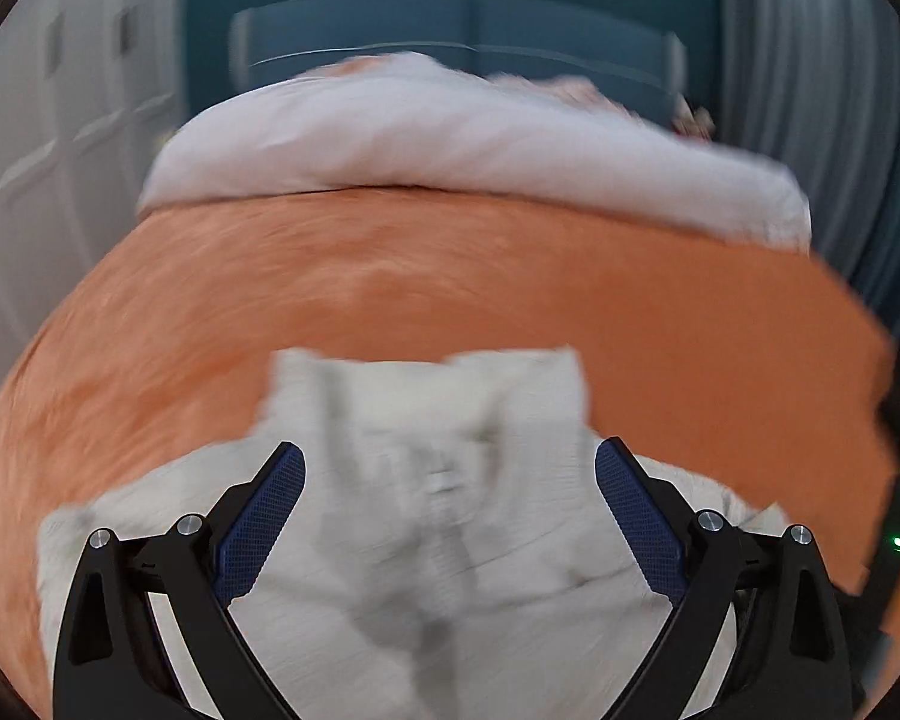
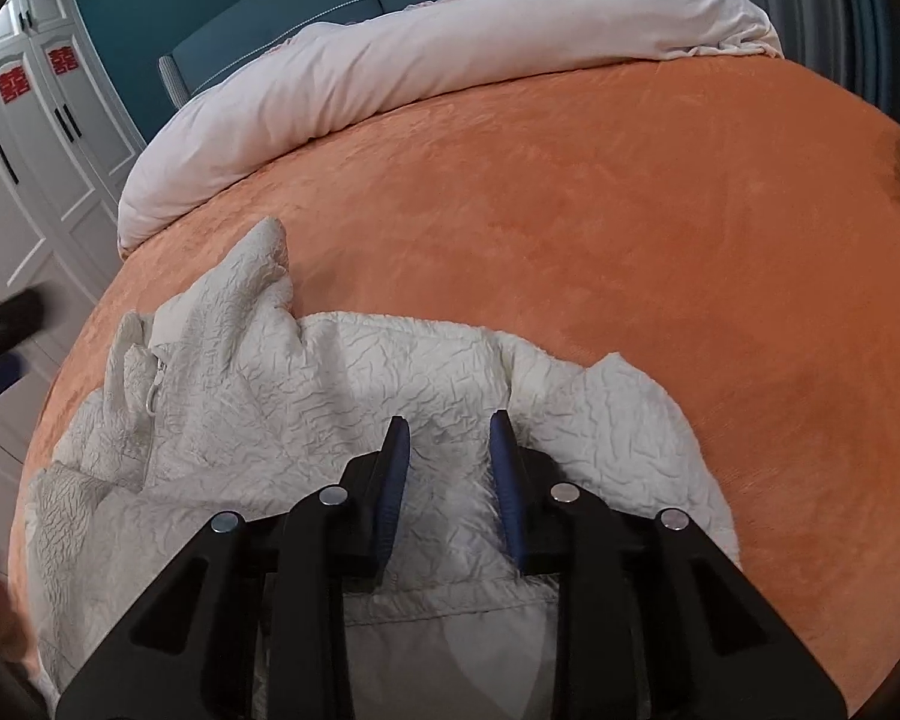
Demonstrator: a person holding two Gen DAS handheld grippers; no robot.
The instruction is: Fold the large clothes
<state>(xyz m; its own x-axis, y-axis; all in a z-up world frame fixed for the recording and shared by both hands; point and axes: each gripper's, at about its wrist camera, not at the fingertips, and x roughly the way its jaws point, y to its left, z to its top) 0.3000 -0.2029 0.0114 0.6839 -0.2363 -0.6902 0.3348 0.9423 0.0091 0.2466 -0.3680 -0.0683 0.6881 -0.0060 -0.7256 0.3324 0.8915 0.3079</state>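
Working from the left, we have the left claw (image 1: 450, 498) hanging over the jacket (image 1: 426, 540), its jaws spread wide with nothing clamped between them; that view is smeared, so finer detail of the cloth below is hard to read. The white crinkled jacket lies crumpled on the near part of the orange bed (image 2: 570, 210), a sleeve (image 2: 252, 276) thrown up toward the rolled quilt (image 2: 390, 60) at the head. A zip pull (image 2: 150, 402) shows on the left side, so the front looks partly open.

Moving right, the right claw (image 2: 450, 426) sits low over the jacket's middle, jaws a narrow gap apart, and the pads do not look pressed on any cloth; whether the tips touch the fabric we cannot tell.

To do this step well, we judge that we should first spread the jacket flat. We take one layer at an edge or shoulder with each claw, not a bunched pinch from the middle, then pull outward evenly. The crinkled cloth looks light and slippery, so we close firmly and lift low to keep it from sliding off.
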